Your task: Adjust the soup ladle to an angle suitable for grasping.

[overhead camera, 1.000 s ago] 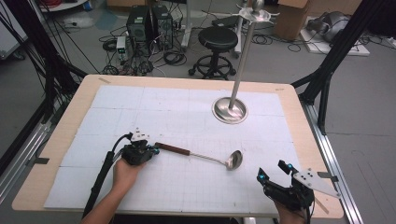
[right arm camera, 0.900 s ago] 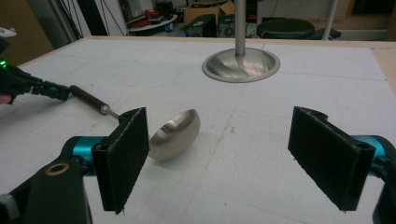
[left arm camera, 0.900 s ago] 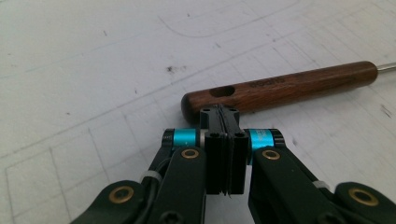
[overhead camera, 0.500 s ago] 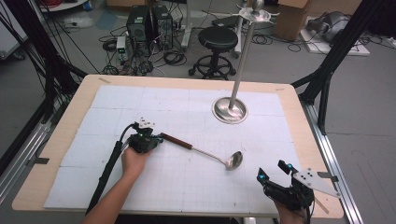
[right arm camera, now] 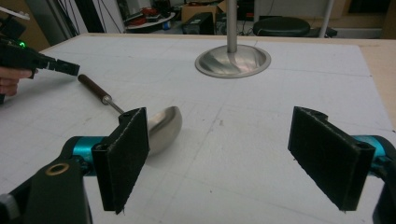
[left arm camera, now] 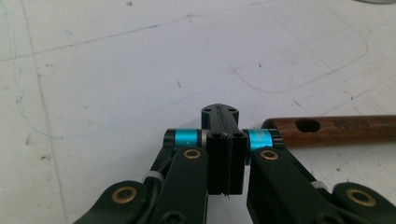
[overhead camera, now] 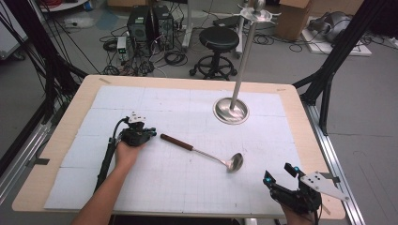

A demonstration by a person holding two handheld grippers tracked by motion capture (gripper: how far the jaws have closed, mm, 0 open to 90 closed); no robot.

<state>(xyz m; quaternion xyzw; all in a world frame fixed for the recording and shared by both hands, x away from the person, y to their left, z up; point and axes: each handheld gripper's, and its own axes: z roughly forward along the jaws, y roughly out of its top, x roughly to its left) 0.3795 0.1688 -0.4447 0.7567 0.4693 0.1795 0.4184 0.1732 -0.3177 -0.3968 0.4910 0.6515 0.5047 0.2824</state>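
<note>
white gridded paper covers the wooden desk, and behind it the floor holds a black stool and computer cases with cables. a ladle lies on the paper near the middle of the desk, its wooden handle toward the left tool and its metal bowl toward the right tool. the left tool is closed with nothing between its jaws, just beside the handle end. the right tool stands wide open near the front right corner, apart from the ladle. a metal stand with a round base rises behind the ladle.
</note>
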